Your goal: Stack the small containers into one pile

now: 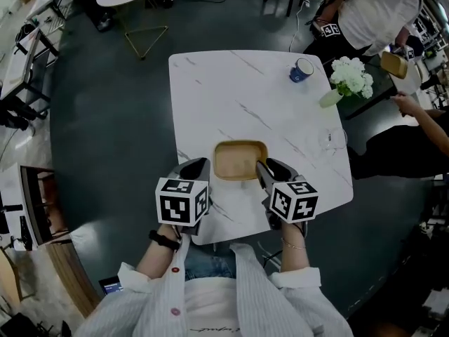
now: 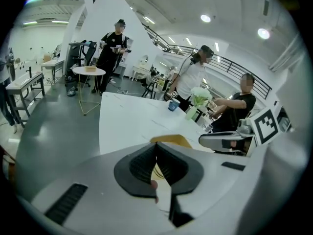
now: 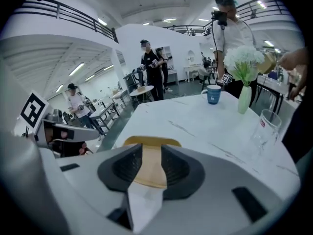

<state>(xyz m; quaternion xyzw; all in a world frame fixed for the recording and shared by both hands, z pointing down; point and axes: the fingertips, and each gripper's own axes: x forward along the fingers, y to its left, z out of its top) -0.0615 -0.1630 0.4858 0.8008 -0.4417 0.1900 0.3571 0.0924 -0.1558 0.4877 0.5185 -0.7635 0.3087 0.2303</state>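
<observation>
At the near edge of the desk [image 1: 231, 93], our left claw [image 1: 199, 166] is pinched shut on nothing and our right claw [image 1: 269, 168] stands wide, one at each side of the tan container [image 1: 240, 159], neither gripping it. We count one shallow tan tray showing; whether others sit nested inside it we cannot tell. It looks light, stiff and smooth, so we judge a pinch on its raised rim the surest hold. Beyond stand one drinking glass [image 1: 330, 139], one blue cup [image 1: 302, 69] and one vase of white flowers [image 1: 349, 79].
</observation>
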